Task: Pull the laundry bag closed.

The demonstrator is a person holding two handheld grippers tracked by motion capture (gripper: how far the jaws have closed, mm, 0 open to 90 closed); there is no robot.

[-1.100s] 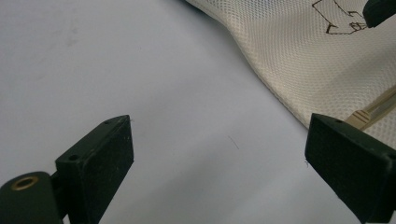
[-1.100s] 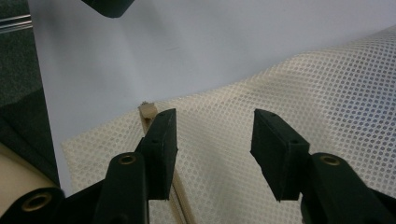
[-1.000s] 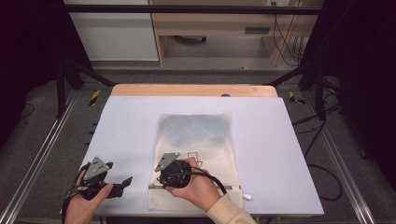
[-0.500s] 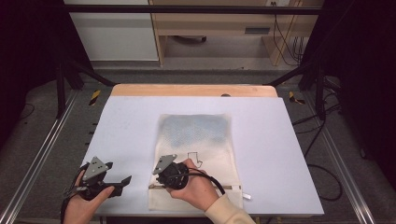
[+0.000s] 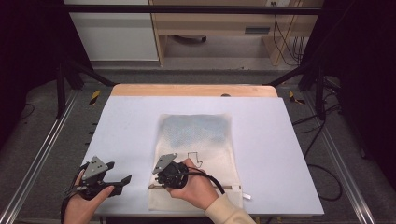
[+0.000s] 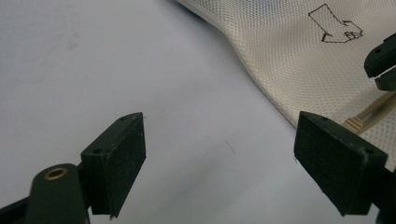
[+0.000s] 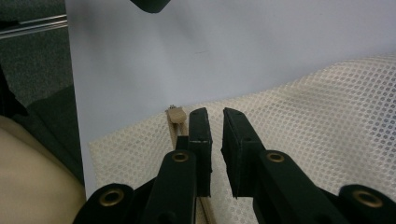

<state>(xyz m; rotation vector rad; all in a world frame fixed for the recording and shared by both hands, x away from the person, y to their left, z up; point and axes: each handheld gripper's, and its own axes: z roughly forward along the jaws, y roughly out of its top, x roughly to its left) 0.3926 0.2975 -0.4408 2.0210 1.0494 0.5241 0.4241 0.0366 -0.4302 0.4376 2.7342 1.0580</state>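
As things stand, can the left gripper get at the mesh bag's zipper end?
Probably yes. The left gripper is open over bare table, and the zipper end lies just past one pad, with nothing between; the right gripper works close by.

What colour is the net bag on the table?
The mesh bag is cream-white, with a small dark outline drawing; the left gripper view shows it best.

No readable text or labels

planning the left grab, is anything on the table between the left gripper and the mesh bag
Nothing visible. The left gripper is open over bare white table, and the mesh bag edge lies just past its jaws, unobstructed.
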